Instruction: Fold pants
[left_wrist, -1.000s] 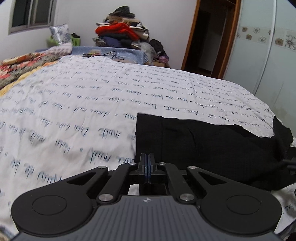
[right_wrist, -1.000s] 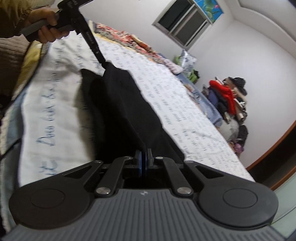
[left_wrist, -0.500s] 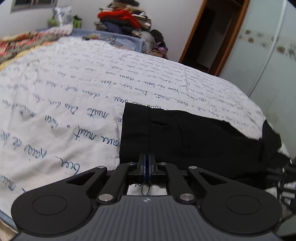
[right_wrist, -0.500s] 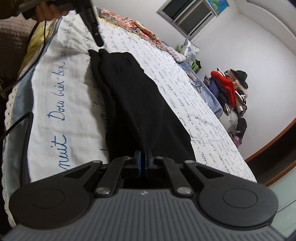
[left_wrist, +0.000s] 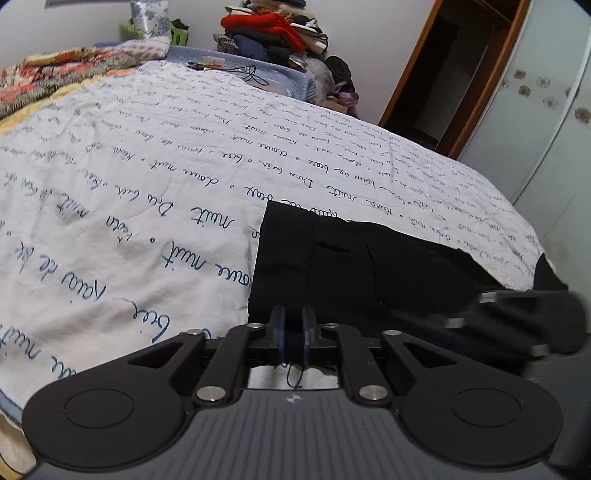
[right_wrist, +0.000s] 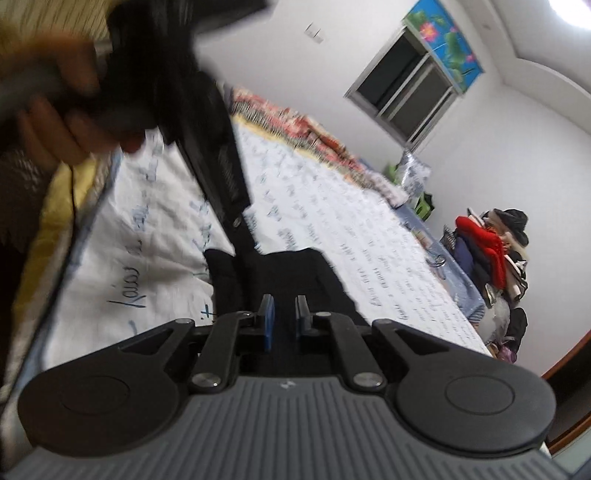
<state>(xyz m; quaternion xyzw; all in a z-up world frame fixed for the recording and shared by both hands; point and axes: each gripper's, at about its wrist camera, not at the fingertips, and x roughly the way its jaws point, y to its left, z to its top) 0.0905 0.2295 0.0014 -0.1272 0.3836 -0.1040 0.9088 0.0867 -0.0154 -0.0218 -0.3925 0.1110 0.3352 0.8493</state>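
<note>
1. the black pants (left_wrist: 369, 266) lie flat near the front edge of the bed, on the white sheet (left_wrist: 155, 192) with blue handwriting; the waistband end faces the left gripper, and the rest runs off to the right.
2. the left gripper (left_wrist: 291, 325) sits at the near corner of the waistband. its jaws have just been opening and now stand a little apart; dark cloth shows behind the gap, but the pads no longer pinch it, so the corner looks let go.
3. the right gripper (right_wrist: 282, 314) hovers over the other part of the pants (right_wrist: 295, 280), its jaws slightly parted. i cannot tell whether any cloth is between them; the view is blurred.
4. risk: if the right gripper drags on loose cloth, the top layer could slide and skew the fold. the released corner could also spring back and leave the edges uneven.
5. versus a second ago: the left gripper was clamped shut on the corner then, and the right was shut too. the right gripper has swept in close to the person's left hand (right_wrist: 55, 92), which now fills its upper left view, and it shows as a blur at the right of the left wrist view.
</note>
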